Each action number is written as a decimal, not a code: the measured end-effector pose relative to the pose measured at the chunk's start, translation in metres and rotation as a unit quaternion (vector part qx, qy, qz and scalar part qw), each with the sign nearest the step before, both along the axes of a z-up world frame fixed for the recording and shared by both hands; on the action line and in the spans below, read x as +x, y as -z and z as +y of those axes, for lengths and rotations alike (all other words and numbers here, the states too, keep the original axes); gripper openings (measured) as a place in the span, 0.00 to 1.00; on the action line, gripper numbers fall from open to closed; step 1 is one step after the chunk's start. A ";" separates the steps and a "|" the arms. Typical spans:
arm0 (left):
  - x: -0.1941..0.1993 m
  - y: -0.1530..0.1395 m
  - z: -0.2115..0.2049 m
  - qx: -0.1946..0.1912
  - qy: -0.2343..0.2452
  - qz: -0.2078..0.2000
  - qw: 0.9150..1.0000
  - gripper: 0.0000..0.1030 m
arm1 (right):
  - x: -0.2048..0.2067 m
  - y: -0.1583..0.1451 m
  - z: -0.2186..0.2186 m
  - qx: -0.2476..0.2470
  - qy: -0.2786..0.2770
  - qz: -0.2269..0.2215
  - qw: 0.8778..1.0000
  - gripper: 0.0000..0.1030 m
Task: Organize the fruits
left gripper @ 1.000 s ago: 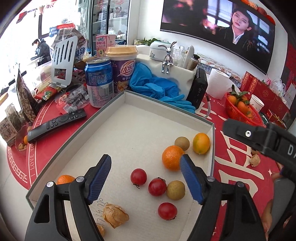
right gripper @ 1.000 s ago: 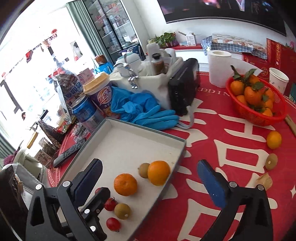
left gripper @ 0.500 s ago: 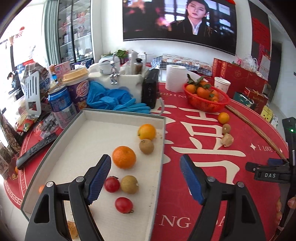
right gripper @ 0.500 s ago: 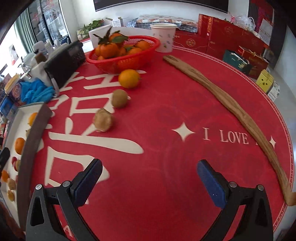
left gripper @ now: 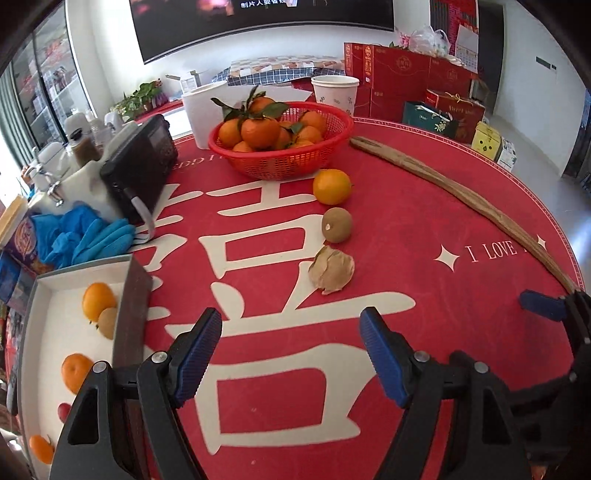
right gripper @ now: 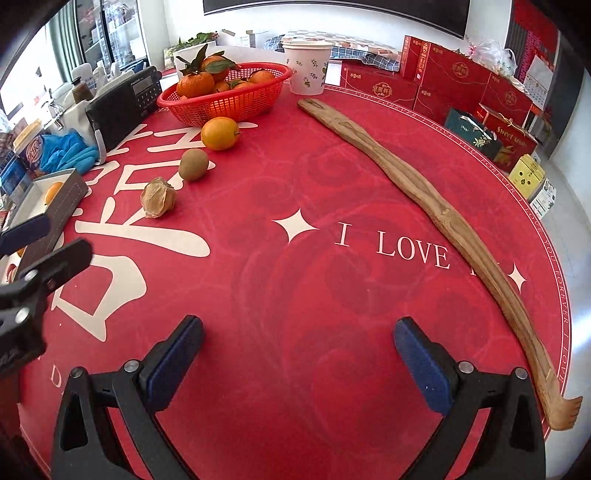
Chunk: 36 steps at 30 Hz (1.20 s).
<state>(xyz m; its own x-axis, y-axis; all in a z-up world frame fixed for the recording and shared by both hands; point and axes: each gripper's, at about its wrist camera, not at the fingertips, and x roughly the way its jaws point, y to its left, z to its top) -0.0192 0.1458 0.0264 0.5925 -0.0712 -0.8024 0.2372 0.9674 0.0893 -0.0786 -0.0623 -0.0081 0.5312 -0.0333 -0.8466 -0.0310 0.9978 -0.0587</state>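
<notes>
Now both the left hand-held gripper and the right hand-held gripper are held wide open and empty, and the husked fruit on the surface must probably be grasped next for the tray.

A round table under a red printed cloth fills the room's middle. Behind it a white wall carries a large dark screen. Glass-door cabinets stand at the left in bright daylight, red gift boxes are stacked at the right, and the floor is pale grey
</notes>
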 end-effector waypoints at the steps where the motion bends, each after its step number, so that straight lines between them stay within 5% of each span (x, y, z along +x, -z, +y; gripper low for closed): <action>1: 0.006 0.003 -0.006 0.005 0.002 0.001 1.000 0.78 | -0.002 0.001 -0.001 0.000 0.000 0.000 1.000 1.00; 7: 0.030 0.016 -0.026 0.004 0.001 0.007 1.000 0.69 | -0.006 0.001 -0.003 0.000 -0.002 -0.003 1.000 1.00; 10: 0.031 0.016 -0.026 -0.019 0.008 0.018 1.000 0.46 | -0.006 0.001 -0.003 0.001 -0.001 -0.003 1.000 1.00; 11: 0.030 0.015 -0.026 -0.025 0.012 0.021 0.999 0.29 | -0.006 0.001 -0.003 0.001 0.000 -0.003 1.000 1.00; 12: 0.028 0.015 -0.025 -0.021 0.013 0.021 0.999 0.27 | -0.006 0.001 -0.002 0.001 0.000 -0.004 1.000 1.00; 17: -0.004 0.016 0.000 0.006 -0.017 0.007 1.000 0.27 | -0.007 0.001 -0.002 0.000 0.004 -0.008 1.000 1.00; 24: -0.051 0.018 0.064 -0.042 -0.088 0.004 0.995 0.27 | -0.001 0.001 0.001 0.001 0.003 -0.013 1.000 1.00; 34: -0.055 0.018 0.084 -0.061 -0.094 0.001 0.994 0.29 | 0.084 0.003 0.068 0.000 -0.025 -0.012 1.000 1.00; 36: -0.055 0.018 0.083 -0.058 -0.092 -0.001 0.994 0.29 | 0.096 0.002 0.081 -0.001 -0.030 -0.024 0.999 0.91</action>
<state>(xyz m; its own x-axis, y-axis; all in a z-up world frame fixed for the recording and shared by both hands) -0.0739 0.2284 0.0086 0.6052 -0.0526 -0.7943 0.0543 0.9982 -0.0247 0.0171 0.0189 -0.0100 0.5720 -0.0020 -0.8203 -0.0887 0.9940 -0.0642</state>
